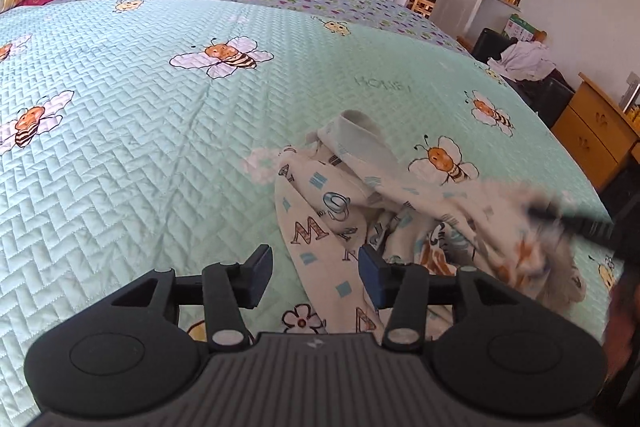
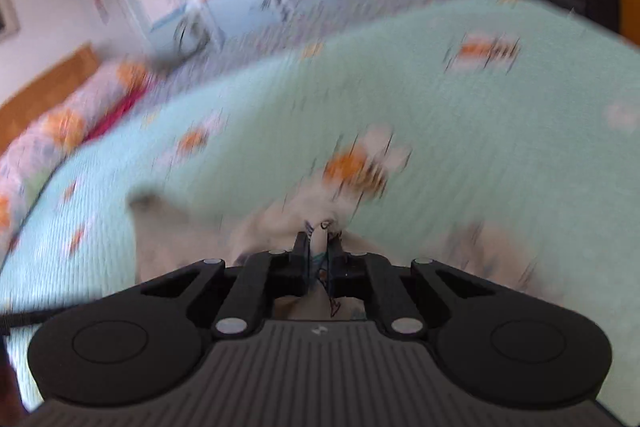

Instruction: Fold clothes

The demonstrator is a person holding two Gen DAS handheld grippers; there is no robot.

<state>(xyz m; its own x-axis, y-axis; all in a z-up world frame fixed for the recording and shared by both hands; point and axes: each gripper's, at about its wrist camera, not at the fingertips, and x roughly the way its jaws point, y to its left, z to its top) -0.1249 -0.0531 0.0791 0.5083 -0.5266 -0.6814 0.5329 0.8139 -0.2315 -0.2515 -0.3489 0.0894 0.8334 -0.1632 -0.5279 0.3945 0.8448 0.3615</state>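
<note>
Gripping garment (image 2: 320, 239) in right gripper (image 2: 319, 247); left gripper (image 1: 316, 277), half-wide and empty, should be closed on near edge, then cloth spread flat on bed (image 1: 160, 127).

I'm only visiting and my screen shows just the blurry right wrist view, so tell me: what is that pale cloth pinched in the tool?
Observer: The left wrist view shows it sharply: a cream child's garment printed with letters, lying crumpled on the bee-patterned quilt.
Operator: Is the other tool holding it too?
Observer: No. The left tool is open, with a strip of the garment lying between its fingers, unpinched.
Operator: Can you see my tool from there?
Observer: Only as a dark blur at the garment's right side; your right tool is shut on the cloth.
</note>
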